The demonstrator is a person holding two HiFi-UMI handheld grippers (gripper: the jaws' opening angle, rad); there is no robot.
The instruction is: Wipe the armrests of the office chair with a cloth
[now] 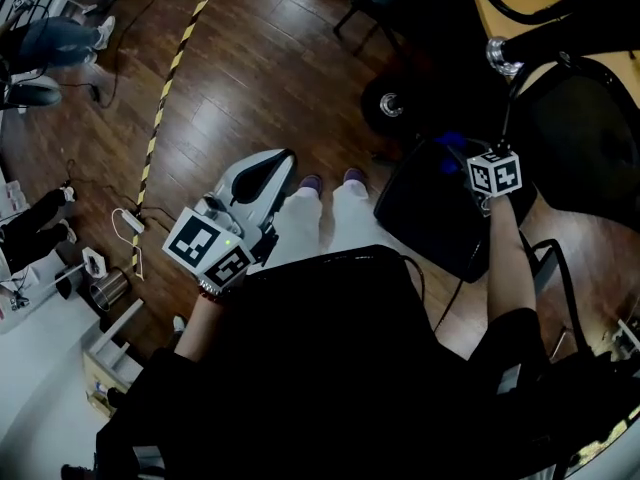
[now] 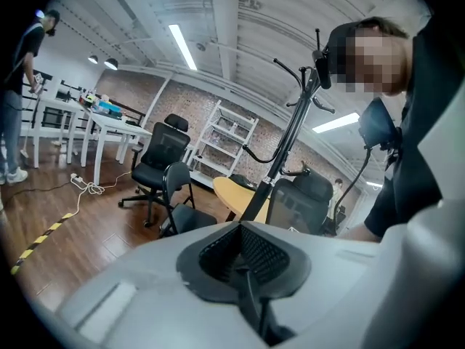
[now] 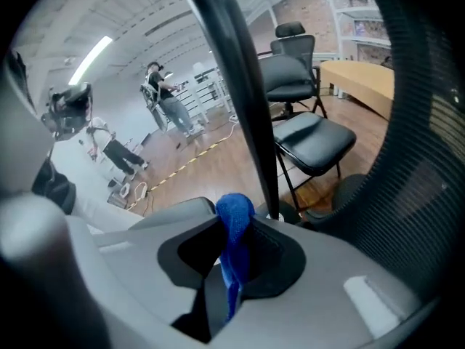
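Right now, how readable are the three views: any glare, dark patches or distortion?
Head view: dim, dark clothing swallows the lower half, sheen on the wood floor. Right gripper view: blue cloth sharp in the shut jaws of the right gripper, edges bent by the wide lens. Left gripper view: ceiling light strips glare, corners black.

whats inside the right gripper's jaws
A blue cloth is pinched between the jaws of the right gripper, with a bunch of it sticking out above them. The rest of the cloth is covered by the gripper's body.
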